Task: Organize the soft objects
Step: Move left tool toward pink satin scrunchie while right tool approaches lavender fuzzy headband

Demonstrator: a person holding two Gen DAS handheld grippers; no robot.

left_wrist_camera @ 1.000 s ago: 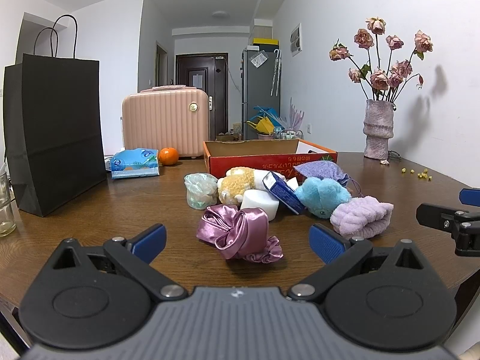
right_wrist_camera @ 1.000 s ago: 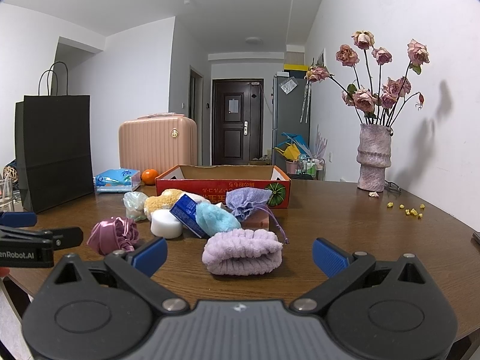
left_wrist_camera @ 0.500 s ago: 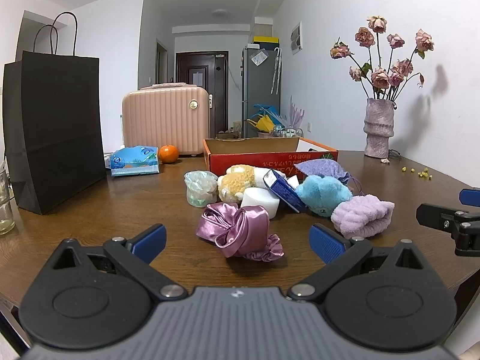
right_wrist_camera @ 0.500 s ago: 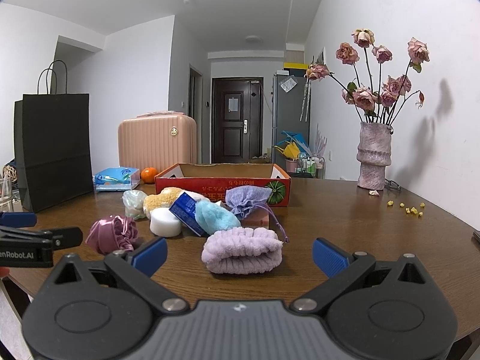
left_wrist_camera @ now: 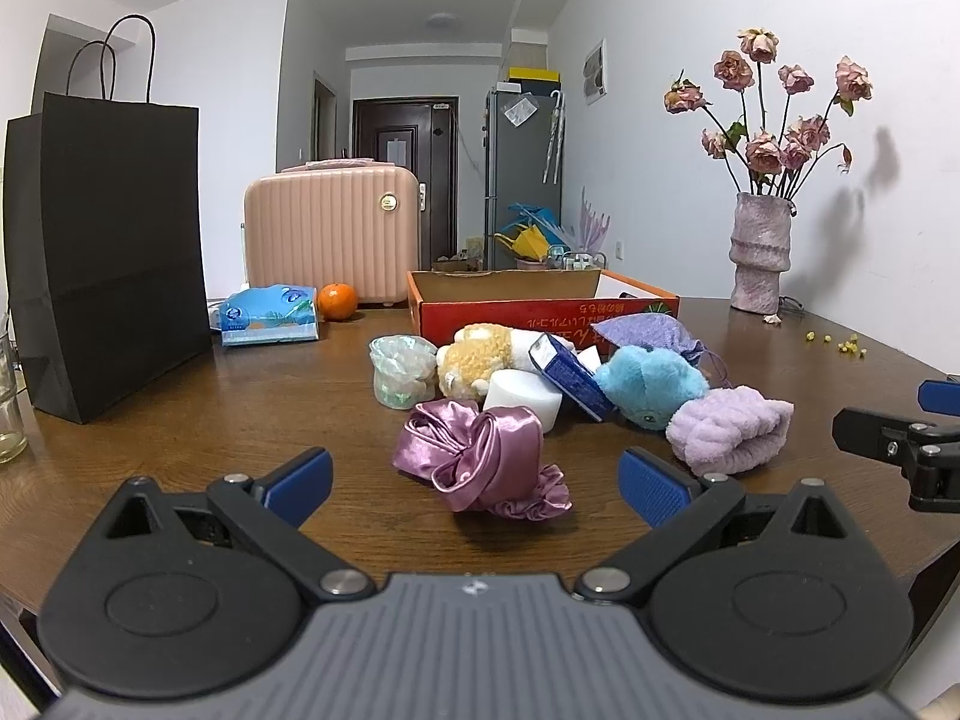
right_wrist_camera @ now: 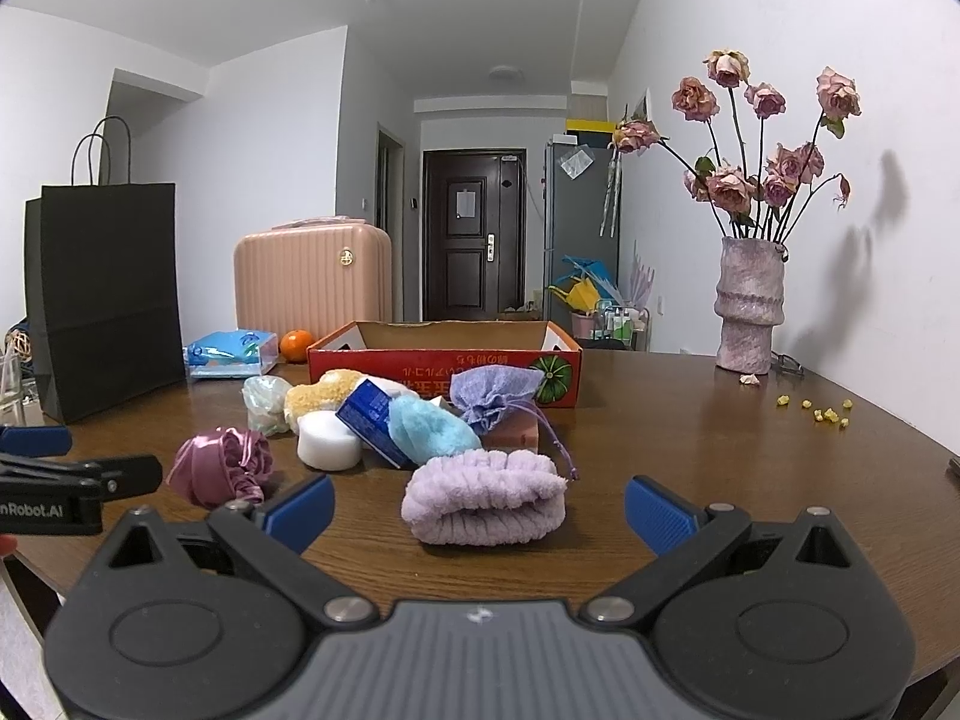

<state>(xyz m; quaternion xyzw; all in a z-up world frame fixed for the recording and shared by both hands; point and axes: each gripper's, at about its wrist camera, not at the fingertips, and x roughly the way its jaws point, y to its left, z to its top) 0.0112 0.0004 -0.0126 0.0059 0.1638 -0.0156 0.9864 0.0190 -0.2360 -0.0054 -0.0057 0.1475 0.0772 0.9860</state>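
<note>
brown wooden table [left_wrist_camera: 252, 420], white-walled room. fluffy lilac headband [right_wrist_camera: 483, 504] and satin scrunchie [left_wrist_camera: 480, 456] near front edge. left gripper [left_wrist_camera: 474, 480] and right gripper [right_wrist_camera: 477, 507] both spread, empty.

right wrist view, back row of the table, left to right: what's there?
black paper bag → blue tissue pack → orange → red cardboard box → vase of dried roses → yellow bits

Even, soft indoor light, sharp focus throughout, flower shadows [right_wrist_camera: 864, 252] cast on the right wall, mild sheen on the counter [left_wrist_camera: 240, 438], fisheye bending and dark corners.
</note>
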